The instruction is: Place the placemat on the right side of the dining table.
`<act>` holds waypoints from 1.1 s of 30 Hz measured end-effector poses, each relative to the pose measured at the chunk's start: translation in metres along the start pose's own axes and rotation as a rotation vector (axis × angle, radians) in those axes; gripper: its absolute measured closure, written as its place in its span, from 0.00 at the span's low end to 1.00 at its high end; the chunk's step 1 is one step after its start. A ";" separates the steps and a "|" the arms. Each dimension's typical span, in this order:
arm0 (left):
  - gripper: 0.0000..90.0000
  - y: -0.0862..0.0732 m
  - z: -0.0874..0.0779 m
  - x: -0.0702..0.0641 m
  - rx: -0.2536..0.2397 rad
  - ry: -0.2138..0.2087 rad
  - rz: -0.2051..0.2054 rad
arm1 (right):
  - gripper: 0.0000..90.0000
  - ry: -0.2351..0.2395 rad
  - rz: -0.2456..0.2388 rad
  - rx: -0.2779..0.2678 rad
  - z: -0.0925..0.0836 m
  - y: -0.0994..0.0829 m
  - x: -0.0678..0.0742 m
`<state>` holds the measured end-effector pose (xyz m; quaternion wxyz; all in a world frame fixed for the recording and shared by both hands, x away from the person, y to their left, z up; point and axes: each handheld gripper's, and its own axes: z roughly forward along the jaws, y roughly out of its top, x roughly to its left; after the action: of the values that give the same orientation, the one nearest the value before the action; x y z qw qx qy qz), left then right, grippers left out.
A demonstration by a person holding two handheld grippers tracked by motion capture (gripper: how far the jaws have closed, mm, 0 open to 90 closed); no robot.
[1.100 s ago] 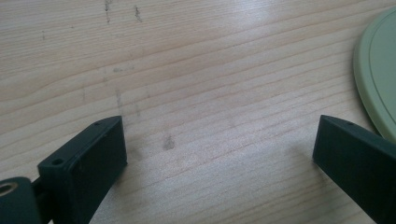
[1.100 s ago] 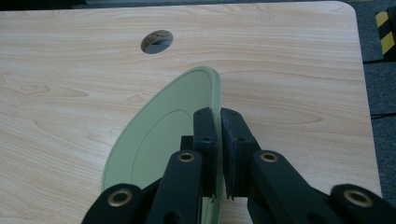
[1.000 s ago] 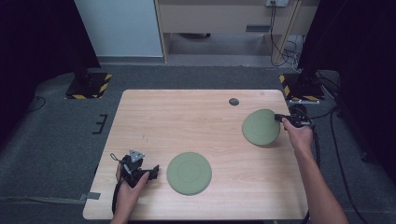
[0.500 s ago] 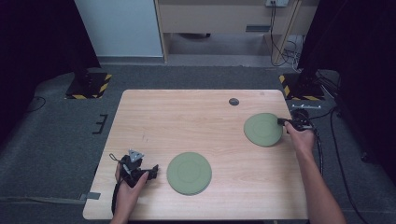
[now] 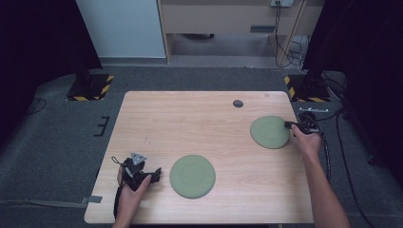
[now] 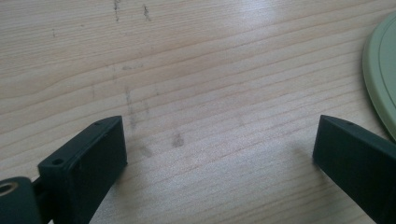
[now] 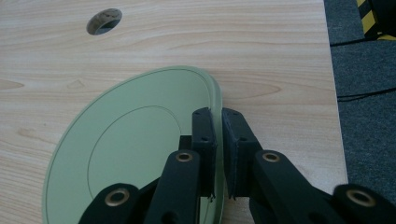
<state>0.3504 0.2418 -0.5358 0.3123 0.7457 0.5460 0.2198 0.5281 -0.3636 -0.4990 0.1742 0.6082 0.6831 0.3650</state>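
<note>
Two round green plates lie on the wooden table (image 5: 190,118). One plate (image 5: 270,131) (image 7: 126,154) sits at the right side, and my right gripper (image 5: 288,125) (image 7: 217,116) is shut on its right rim, one jaw above the rim and one below. The other plate (image 5: 192,175) lies near the front middle; its edge (image 6: 383,70) shows at the right of the left gripper view. My left gripper (image 5: 157,172) (image 6: 219,135) rests low over bare wood just left of that plate, open, with nothing between its jaws.
A round cable hole (image 5: 238,103) (image 7: 103,21) is in the table behind the right plate. The table's right edge (image 7: 334,93) runs close beside the right gripper, with dark carpet and cables beyond it. Yellow-black striped stand feet (image 5: 90,88) sit on the floor behind.
The right plate, held tilted up off the table a second ago, has come down and now lies nearly flat. The right hand sank with it. The left gripper has kept still.
</note>
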 end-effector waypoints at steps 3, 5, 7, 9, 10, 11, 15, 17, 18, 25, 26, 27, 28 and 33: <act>0.02 0.000 0.000 0.000 0.002 0.002 0.003 | 0.94 -0.009 -0.001 0.016 0.001 -0.002 0.000; 0.02 0.000 0.000 0.000 0.003 0.003 0.004 | 0.94 -0.013 -0.006 0.021 0.001 -0.002 0.000; 0.02 0.000 0.000 0.000 0.003 0.003 0.004 | 0.93 -0.018 -0.014 0.024 0.001 -0.002 0.000; 0.02 0.000 0.000 0.000 0.002 0.003 0.003 | 0.93 -0.025 -0.021 0.028 0.001 -0.003 0.000; 0.02 0.000 0.000 0.000 0.003 0.003 0.004 | 0.93 -0.029 -0.027 0.030 0.002 -0.003 0.000; 0.02 0.000 0.000 0.000 0.002 0.003 0.003 | 0.93 -0.035 -0.033 0.034 0.003 -0.004 0.001; 0.02 0.000 0.000 -0.001 0.003 0.004 0.005 | 0.92 -0.050 -0.036 0.036 0.005 -0.005 0.001; 0.02 0.000 0.000 0.000 0.002 0.003 0.004 | 0.92 -0.060 -0.040 0.038 0.006 -0.006 0.001; 0.02 0.000 0.000 0.000 0.002 0.003 0.004 | 0.92 -0.062 -0.041 0.038 0.007 -0.006 0.001; 0.02 0.000 0.000 0.000 0.003 0.002 0.005 | 0.91 -0.074 -0.024 0.027 0.011 -0.005 -0.001; 0.03 0.000 0.000 0.000 0.002 0.002 0.005 | 0.91 -0.075 -0.017 0.023 0.011 -0.004 -0.002; 0.03 0.000 0.000 0.000 0.002 0.003 0.004 | 0.91 -0.075 -0.012 0.017 0.012 -0.005 -0.002; 0.03 0.000 0.000 -0.001 0.003 0.005 0.007 | 0.91 -0.077 -0.016 0.017 0.012 -0.005 -0.002; 0.02 0.000 0.000 -0.001 0.004 0.005 0.009 | 0.89 -0.085 -0.030 0.022 0.016 -0.007 -0.004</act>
<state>0.3502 0.2406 -0.5359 0.3085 0.7480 0.5440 0.2222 0.5347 -0.3633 -0.5157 0.2016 0.6147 0.6880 0.3288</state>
